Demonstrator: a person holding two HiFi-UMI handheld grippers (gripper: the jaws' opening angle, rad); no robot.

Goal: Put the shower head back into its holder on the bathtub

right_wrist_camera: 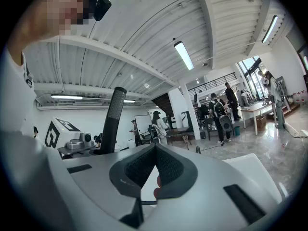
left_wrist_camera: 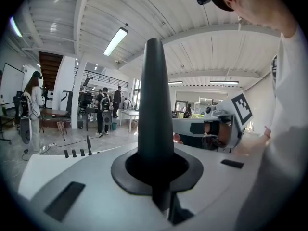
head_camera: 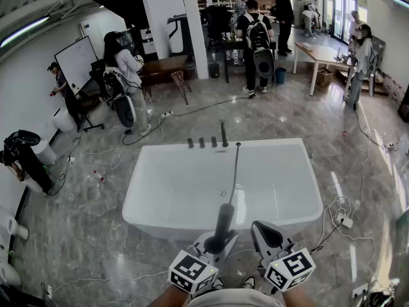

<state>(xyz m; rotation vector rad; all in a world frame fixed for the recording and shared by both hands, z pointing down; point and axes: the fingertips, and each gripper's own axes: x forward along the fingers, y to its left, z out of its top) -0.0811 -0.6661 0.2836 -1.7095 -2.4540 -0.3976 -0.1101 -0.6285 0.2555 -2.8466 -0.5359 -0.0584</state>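
The fingers of our left gripper (head_camera: 217, 240) grip the black shower head (head_camera: 224, 217) upright, at the near rim of the white bathtub (head_camera: 160, 151). Our right gripper (head_camera: 264, 230) sits just beside it, fingers pressed together on nothing.

White bathtub (head_camera: 137, 192) and seemingly loose cables (head_camera: 206, 103) on glossy grey floor (head_camera: 192, 123)

Bright, even daylight plus ceiling strip lights (left_wrist_camera: 115, 41); sharp focus, strong fisheye curvature, dark corners.
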